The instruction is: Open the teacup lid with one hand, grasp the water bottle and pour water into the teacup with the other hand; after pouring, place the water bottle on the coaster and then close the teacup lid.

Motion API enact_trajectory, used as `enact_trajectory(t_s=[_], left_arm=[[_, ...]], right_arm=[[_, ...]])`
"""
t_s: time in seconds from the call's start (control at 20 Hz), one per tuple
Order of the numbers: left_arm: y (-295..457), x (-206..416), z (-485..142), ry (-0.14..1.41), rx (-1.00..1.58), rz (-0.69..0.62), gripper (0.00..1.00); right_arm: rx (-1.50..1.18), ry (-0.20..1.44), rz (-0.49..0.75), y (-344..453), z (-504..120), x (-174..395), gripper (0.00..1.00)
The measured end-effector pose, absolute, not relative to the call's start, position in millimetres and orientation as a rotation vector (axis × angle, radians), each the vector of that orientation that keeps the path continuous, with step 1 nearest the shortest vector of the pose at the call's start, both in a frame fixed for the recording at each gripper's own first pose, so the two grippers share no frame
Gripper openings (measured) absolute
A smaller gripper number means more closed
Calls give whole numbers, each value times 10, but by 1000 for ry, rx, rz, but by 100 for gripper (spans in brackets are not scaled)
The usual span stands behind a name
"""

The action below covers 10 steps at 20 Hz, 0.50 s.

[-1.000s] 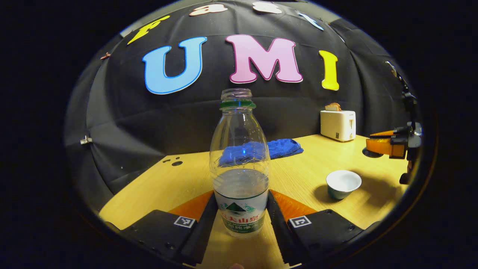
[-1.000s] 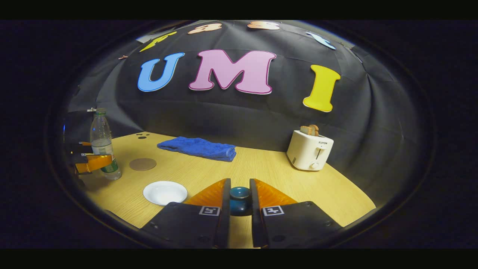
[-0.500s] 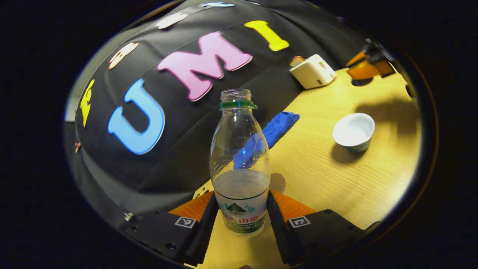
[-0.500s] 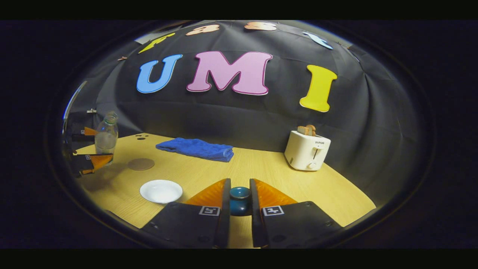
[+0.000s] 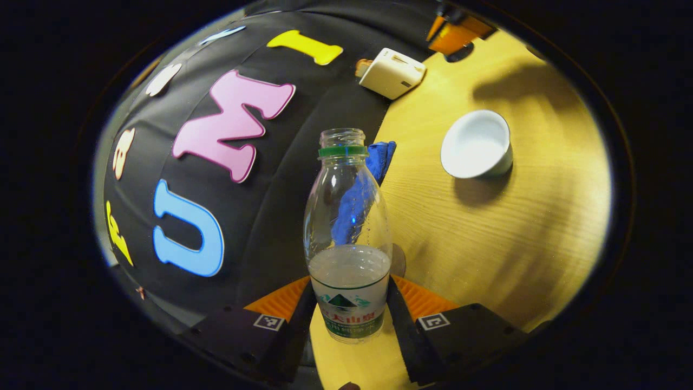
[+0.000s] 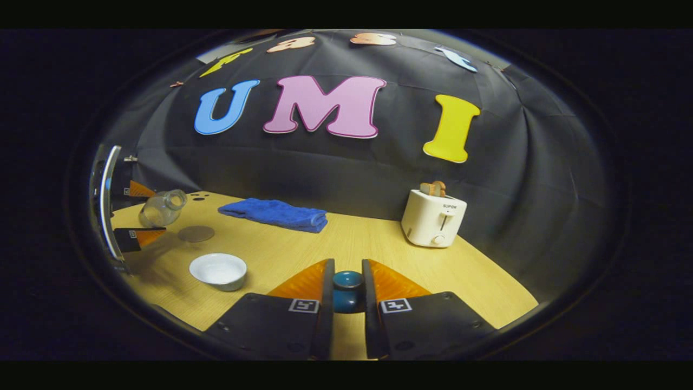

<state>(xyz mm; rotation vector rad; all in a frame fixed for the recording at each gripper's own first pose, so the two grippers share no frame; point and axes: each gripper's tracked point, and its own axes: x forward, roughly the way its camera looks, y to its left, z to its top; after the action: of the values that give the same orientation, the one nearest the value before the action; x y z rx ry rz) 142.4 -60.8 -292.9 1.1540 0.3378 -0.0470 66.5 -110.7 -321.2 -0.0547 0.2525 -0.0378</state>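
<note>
Left hand-held gripper (image 5: 349,319): both fingers are pressed against the lower, labelled part of the water bottle (image 5: 348,238), which is uncapped and part full. In the right gripper view the bottle (image 6: 161,208) is tilted well over, mouth toward the middle of the desk (image 6: 346,244), held clear of the surface. The coaster (image 6: 196,233) lies just beside and below it, bare. The teacup (image 6: 218,270) stands open on the desk nearer the camera, apart from the bottle's mouth.

Judgement: the pour is in hand, but the mouth does not appear to be over the cup yet. Bring it above the cup's centre before tilting further, then tilt slowly; the low grip leaves the neck free to swing.

Right hand-held gripper (image 6: 347,292): fingers closed on the knob of the teacup lid (image 6: 347,286), held aside, clear of the pour.
</note>
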Motion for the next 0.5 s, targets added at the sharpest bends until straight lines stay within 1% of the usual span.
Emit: enact_trajectory(t_s=[0.3, 0.5], left_arm=[[-621, 1487, -2876, 318, 1300, -59, 74], [-665, 1543, -2799, 269, 1438, -69, 74]], right_arm=[[-70, 252, -38, -1156, -3231, 642, 31], [-80, 250, -29, -1140, -3236, 631, 31]])
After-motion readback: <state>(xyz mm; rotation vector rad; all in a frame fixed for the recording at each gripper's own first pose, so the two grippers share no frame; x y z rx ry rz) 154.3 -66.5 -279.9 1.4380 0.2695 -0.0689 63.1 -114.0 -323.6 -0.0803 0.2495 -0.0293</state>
